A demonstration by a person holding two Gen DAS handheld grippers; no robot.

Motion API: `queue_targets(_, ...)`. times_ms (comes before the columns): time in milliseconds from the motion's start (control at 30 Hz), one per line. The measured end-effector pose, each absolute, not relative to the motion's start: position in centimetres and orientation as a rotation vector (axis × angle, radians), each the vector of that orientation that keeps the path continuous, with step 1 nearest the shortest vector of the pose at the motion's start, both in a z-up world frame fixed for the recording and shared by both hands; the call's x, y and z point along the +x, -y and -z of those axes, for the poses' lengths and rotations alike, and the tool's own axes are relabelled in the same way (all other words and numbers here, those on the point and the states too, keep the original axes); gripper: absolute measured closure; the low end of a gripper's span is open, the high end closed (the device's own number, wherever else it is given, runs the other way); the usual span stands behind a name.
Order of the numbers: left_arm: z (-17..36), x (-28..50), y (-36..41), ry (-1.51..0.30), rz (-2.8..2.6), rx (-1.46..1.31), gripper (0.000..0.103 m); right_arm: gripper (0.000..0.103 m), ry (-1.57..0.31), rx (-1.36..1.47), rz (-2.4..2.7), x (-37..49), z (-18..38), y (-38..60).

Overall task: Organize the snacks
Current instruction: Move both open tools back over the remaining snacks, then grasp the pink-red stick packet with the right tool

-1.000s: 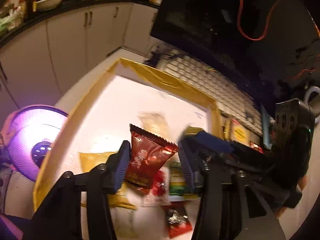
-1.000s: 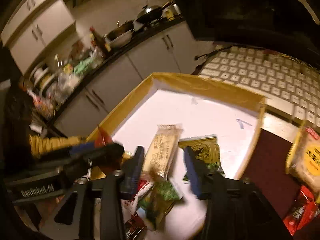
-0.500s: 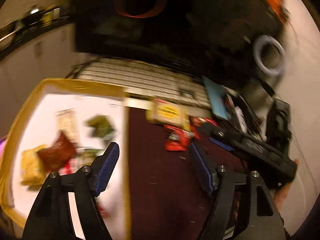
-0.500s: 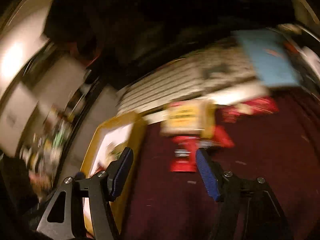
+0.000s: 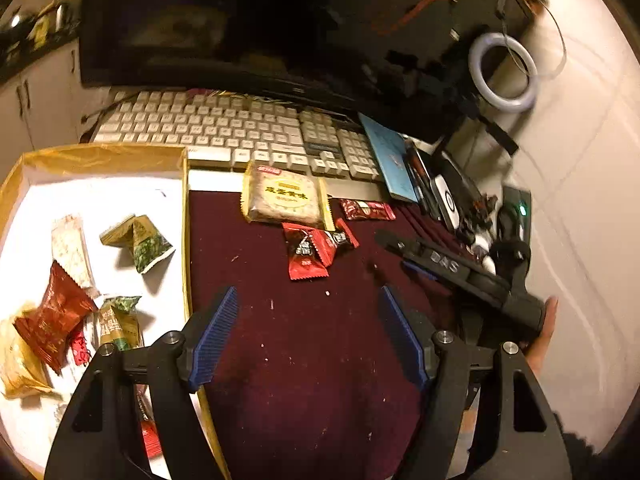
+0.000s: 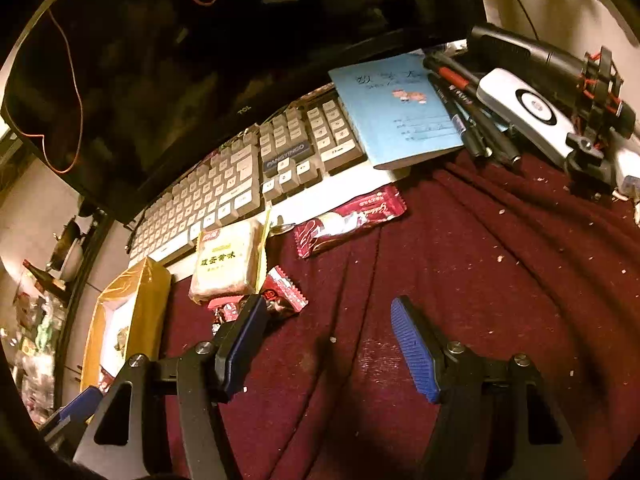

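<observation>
A yellow-rimmed box at the left holds several snack packets, among them a dark red one and a green one. On the maroon cloth lie a pale yellow cracker pack, small red packets and a long red bar. My left gripper is open and empty above the cloth. My right gripper is open and empty; it also shows in the left wrist view. The cracker pack and red bar lie ahead of it.
A white keyboard and a dark monitor stand behind the cloth. A blue notebook, pens and small devices lie at the right. A ring light stands at the far right.
Both grippers have swung right, from over the box to over the maroon cloth. The dark red packet that was between my left fingers now lies in the box.
</observation>
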State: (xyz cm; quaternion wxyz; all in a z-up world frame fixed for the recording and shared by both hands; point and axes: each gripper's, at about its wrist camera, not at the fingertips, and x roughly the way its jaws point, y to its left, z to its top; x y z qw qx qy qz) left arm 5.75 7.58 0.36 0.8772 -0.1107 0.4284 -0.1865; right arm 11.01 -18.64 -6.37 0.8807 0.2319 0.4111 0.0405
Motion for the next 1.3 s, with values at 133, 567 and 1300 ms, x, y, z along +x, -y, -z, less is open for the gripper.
queue_targets(133, 0.4, 7.4, -6.4, -0.963, 0.366, -0.232, 0.031, 0.037, -0.873, 0.476, -0.152, 10.7, 6.9, 19.3)
queue_targets(567, 1.3, 8.8, -4.4, -1.050, 0.116, -0.293, 0.031, 0.036, -0.868, 0.380, -0.387, 10.4, 4.9, 20.3)
queue_targets(1300, 2.7, 8.4, -1.7, -1.096, 0.083, -0.200, 0.031, 0.051, -1.044, -0.108, -0.531, 18.8, 6.2, 16.4)
